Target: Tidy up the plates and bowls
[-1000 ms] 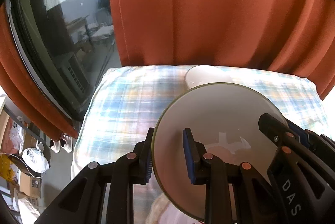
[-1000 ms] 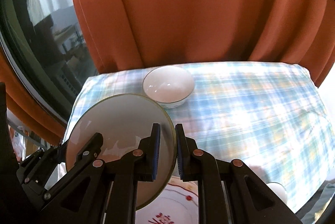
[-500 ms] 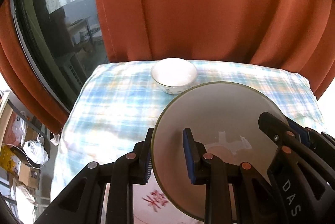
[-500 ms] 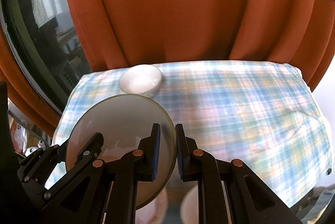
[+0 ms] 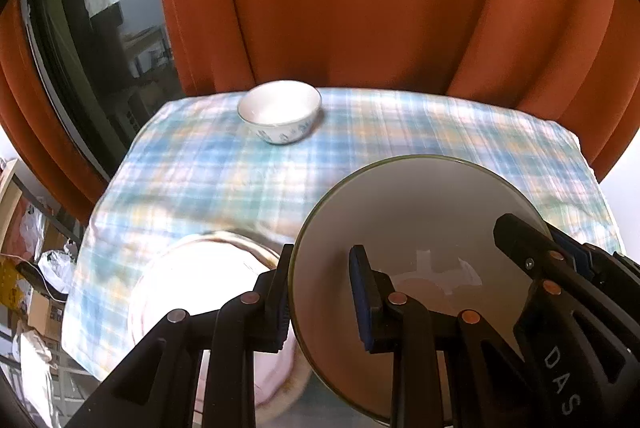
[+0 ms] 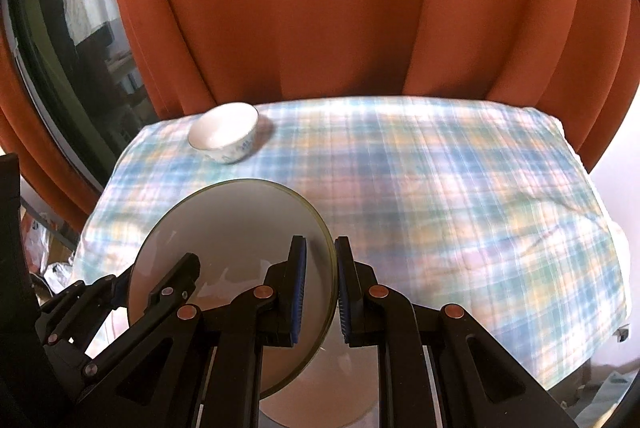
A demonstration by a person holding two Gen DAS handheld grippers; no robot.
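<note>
Grippers first: the left gripper (image 5: 322, 302) is clamped on the left rim of the grey plate (image 5: 420, 228), one pad under the edge and one on the face, and the right gripper (image 6: 320, 286) pinches the opposite rim the same way, jaws nearly together with only the thin edge between them. So the plate hangs in the air between the two, tilted, its far edge up.

Directly beneath it lies a white plate (image 5: 208, 292) with a darker rim, blurred and blown out by glare (hard to say how close the two are). Further out, a small white bowl (image 5: 280, 111) with blue marks sits alone at the far side of the plaid cloth (image 6: 440, 195), well apart from the plates, with the orange curtain (image 6: 320, 7) hanging behind.

Now the risks, as I judge them. Both grips sit on a slick, thin rim, so if either hand drifts away from the other or twists, the plate could slide out and drop onto the white one. Lowering it at this tilt would land the near edge first, which could chip or skid. The cloth looks soft and rumpled, so a stack may sit unevenly.
</note>
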